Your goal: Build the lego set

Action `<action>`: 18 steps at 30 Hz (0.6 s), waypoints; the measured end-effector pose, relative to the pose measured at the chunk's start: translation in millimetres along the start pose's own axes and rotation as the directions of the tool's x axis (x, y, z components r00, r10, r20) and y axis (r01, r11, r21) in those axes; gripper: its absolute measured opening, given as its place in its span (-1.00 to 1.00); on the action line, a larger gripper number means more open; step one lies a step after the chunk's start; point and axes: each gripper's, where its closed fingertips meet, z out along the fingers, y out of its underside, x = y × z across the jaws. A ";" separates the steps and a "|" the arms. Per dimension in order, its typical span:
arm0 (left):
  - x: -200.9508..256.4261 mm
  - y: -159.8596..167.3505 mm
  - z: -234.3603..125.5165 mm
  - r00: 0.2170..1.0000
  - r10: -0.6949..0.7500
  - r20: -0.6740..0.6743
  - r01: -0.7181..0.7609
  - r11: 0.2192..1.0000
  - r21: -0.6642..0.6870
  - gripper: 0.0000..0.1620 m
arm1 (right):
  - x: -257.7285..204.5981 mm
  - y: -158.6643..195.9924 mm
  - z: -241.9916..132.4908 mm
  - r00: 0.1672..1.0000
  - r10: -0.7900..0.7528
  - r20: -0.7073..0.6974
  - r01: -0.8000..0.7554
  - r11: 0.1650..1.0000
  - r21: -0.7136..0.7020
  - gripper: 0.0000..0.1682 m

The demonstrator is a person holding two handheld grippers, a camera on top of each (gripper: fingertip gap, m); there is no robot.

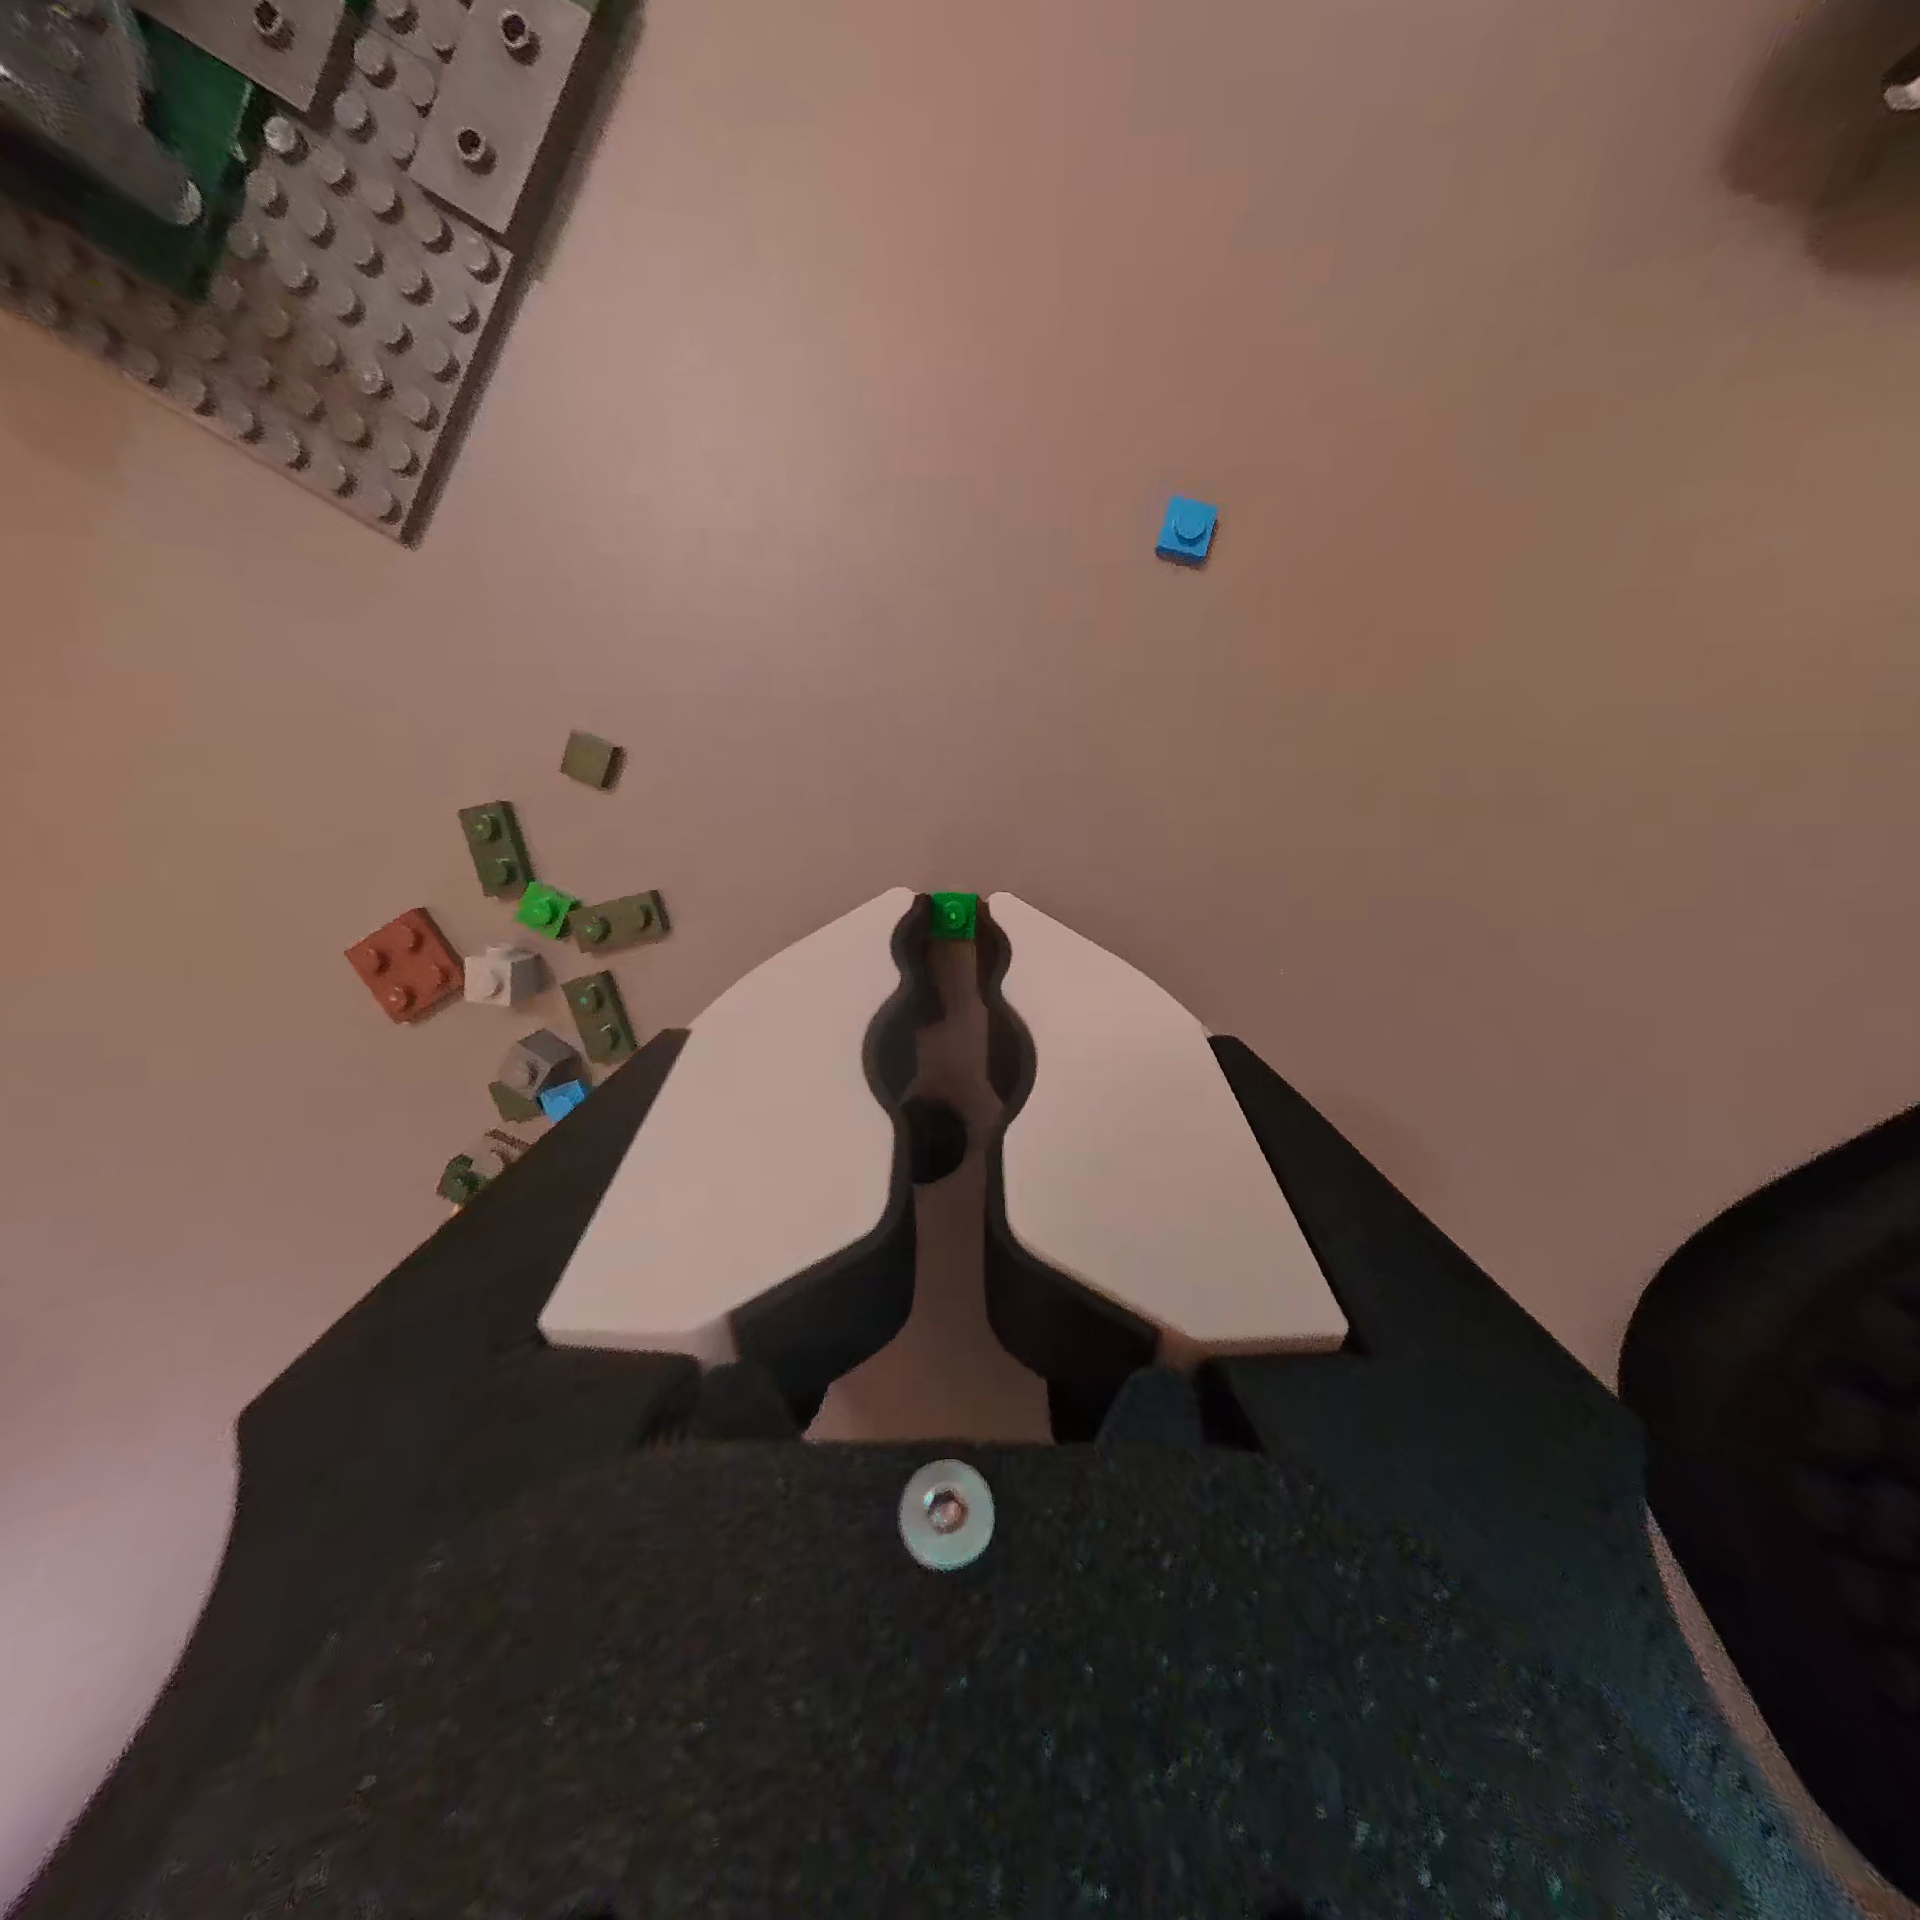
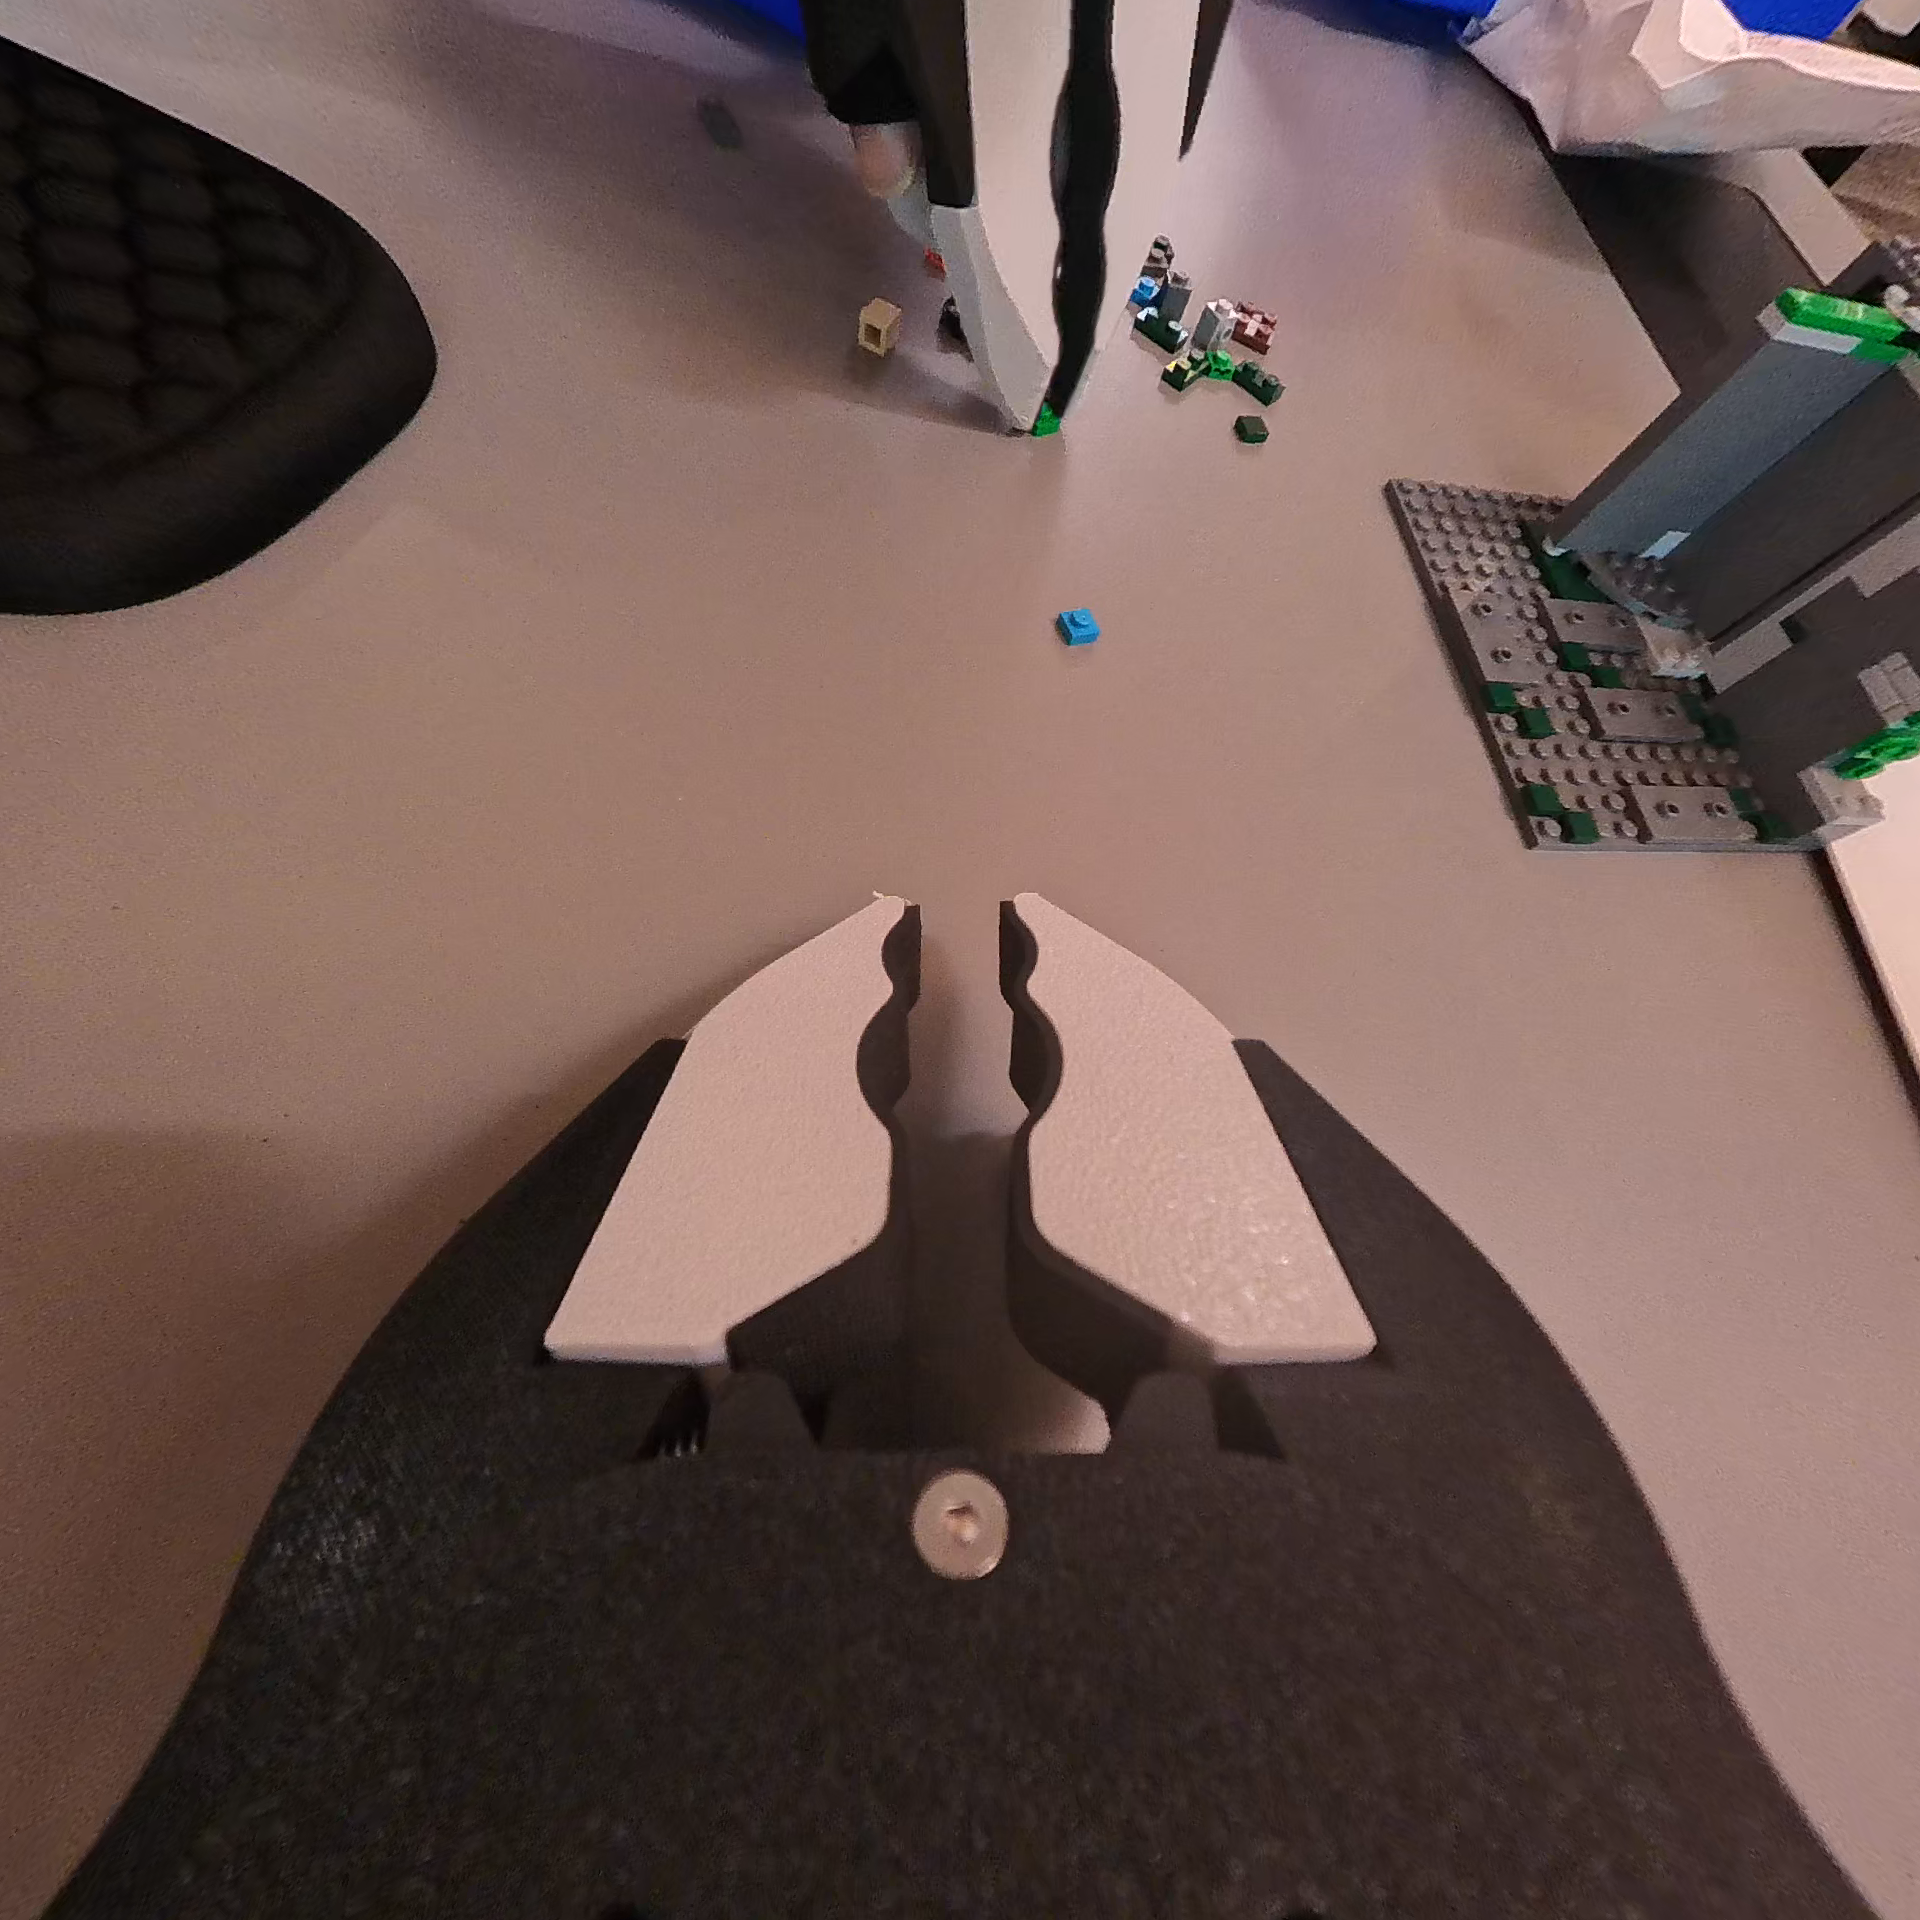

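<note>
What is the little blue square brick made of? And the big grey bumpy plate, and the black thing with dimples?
The small blue square brick looks like hard, smooth plastic: crisp edges, one moulded stud, slight sheen. The large grey studded baseplate looks like the same rigid plastic, with neat rows of studs. The black dimpled pad seems soft, perhaps mesh fabric or foam; its quilted, matte surface suggests that, but I can't be sure.

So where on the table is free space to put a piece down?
The wide bare stretch around the lone blue piece, between the right gripper and the grey baseplate, is free. It is crowded at the loose brick pile beside the left gripper.
</note>
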 end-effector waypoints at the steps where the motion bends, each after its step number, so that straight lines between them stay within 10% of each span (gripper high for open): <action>1: 0.0 -0.2 0.1 1.000 -0.002 -0.007 0.002 1.000 -0.005 -0.90 | 0.0 0.0 -0.1 1.000 0.000 0.000 0.000 1.000 0.000 -0.83; 18: 51.4 -102.8 29.9 0.952 0.295 -0.088 -0.294 0.956 0.019 -0.90 | -2.3 -2.1 -6.1 1.000 -0.009 0.029 0.008 1.000 0.019 -0.83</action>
